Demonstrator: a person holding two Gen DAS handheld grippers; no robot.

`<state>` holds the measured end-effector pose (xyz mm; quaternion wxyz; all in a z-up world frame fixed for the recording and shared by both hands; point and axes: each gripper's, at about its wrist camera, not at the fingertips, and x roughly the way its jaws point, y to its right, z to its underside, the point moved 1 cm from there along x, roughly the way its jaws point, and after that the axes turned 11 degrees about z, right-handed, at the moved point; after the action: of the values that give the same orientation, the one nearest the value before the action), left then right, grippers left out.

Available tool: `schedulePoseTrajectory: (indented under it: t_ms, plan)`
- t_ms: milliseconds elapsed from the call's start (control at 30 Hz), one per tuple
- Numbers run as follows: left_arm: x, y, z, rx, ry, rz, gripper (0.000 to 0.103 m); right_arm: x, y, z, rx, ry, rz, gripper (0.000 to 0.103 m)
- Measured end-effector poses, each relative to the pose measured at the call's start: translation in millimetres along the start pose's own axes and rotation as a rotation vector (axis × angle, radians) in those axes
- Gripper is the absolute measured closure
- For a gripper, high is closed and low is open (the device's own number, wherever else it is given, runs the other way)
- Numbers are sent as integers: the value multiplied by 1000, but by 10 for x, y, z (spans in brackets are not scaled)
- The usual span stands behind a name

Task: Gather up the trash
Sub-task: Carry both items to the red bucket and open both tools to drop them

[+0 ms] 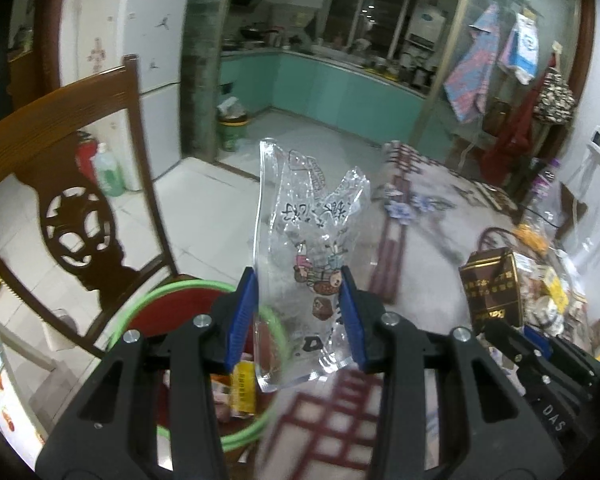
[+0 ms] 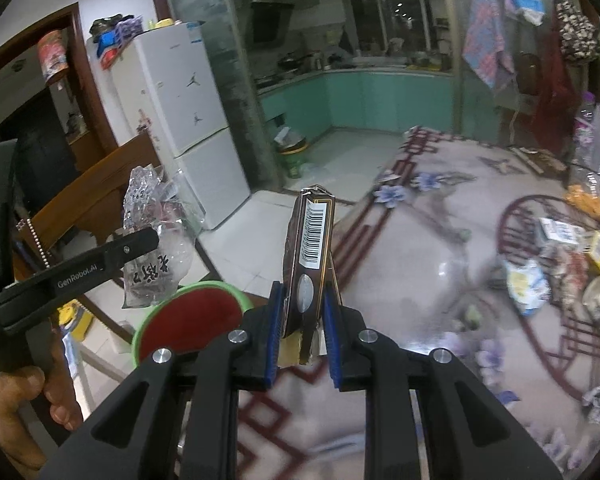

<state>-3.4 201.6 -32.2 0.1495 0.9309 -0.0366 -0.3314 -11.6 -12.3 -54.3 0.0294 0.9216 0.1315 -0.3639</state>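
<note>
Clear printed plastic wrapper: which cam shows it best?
Left wrist view. The clear printed plastic wrapper stands centred between the left gripper pads, its print facing the camera. The right wrist view shows the wrapper only small at the left edge, side-on, partly behind the left gripper's finger.

The green-rimmed bin (image 1: 204, 364) is half hidden behind the left gripper (image 1: 300, 316), its contents unreadable, the clutter at three o'clock on the table (image 2: 440, 280) smears into blur, and the hand (image 2: 16, 412) is cut off at eight o'clock.
</note>
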Motion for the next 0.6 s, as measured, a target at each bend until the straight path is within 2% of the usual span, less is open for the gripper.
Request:
schedulePoseTrajectory:
  t_ms: [100, 200, 433, 600]
  plan:
    - [-10, -200, 1, -25, -2, -35, 64, 134, -137, -12, -3, -22, -35, 84]
    - [-10, -435, 16, -50, -9, -104, 64, 286, -278, -20, -1, -56, -77, 84]
    - [-36, -779, 73, -119, -28, -157, 64, 558, -542, -19, -8, -116, -134, 84]
    - [8, -812, 92, -115, -50, -176, 64, 684, -651, -8, -13, -149, -154, 84]
